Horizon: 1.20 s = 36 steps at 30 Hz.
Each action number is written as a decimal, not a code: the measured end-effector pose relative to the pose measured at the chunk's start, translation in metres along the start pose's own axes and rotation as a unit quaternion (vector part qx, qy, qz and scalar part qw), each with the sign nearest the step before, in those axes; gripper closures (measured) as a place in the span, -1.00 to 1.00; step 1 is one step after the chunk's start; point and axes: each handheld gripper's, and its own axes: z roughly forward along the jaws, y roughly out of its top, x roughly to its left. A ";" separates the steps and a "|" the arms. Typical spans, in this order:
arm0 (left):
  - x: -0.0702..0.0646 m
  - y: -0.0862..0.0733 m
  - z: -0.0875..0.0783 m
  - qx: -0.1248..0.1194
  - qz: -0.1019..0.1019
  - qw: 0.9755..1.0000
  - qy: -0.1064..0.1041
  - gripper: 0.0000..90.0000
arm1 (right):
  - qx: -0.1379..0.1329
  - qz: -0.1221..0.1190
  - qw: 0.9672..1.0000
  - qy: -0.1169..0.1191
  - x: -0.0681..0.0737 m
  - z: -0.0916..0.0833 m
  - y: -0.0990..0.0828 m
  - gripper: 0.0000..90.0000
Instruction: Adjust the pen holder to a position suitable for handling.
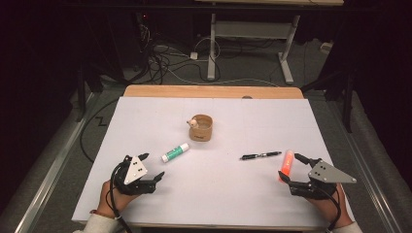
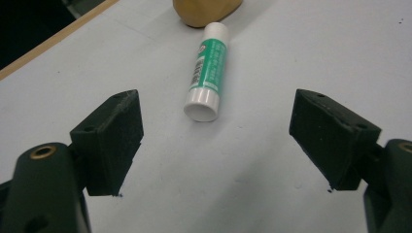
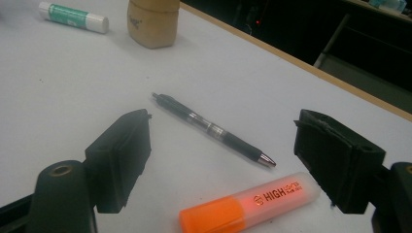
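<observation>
A green and white glue stick [image 1: 175, 152] lies left of centre on the white sheet [image 1: 218, 194]. My left gripper [image 1: 152, 166] rests just in front of it, open, and the left gripper view has the glue stick [image 2: 206, 73] lying ahead of the wide-apart jaws of that gripper [image 2: 217, 127]. A black pen [image 1: 261, 156] and an orange highlighter [image 1: 287, 164] lie at the right. My right gripper [image 1: 290, 167] is open around the highlighter [image 3: 248, 206], which lies on the sheet between its jaws untouched; the pen [image 3: 214, 130] is just beyond the right gripper [image 3: 223, 160].
A small round wooden cup [image 1: 201, 128] stands at the middle of the sheet, with a small pale piece at its rim. The table's wooden far edge [image 1: 209, 91] shows behind the sheet. Cables and desk legs are on the floor beyond.
</observation>
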 end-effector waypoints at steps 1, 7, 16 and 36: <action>0.000 0.000 0.000 0.003 0.001 1.000 0.000 -0.58 | 0.000 0.000 1.000 0.000 0.000 0.000 0.000 -0.52; 0.002 0.002 0.002 0.014 0.003 1.000 -0.006 -0.57 | 0.003 -0.002 1.000 0.002 0.000 0.001 0.000 -0.52; 0.003 0.010 0.004 0.019 0.007 1.000 -0.011 -0.57 | 0.006 -0.002 1.000 0.001 0.000 0.001 0.000 -0.51; 0.012 0.033 0.029 0.101 0.016 0.994 -0.046 -0.55 | 0.012 -0.003 1.000 0.005 0.001 0.004 -0.001 -0.50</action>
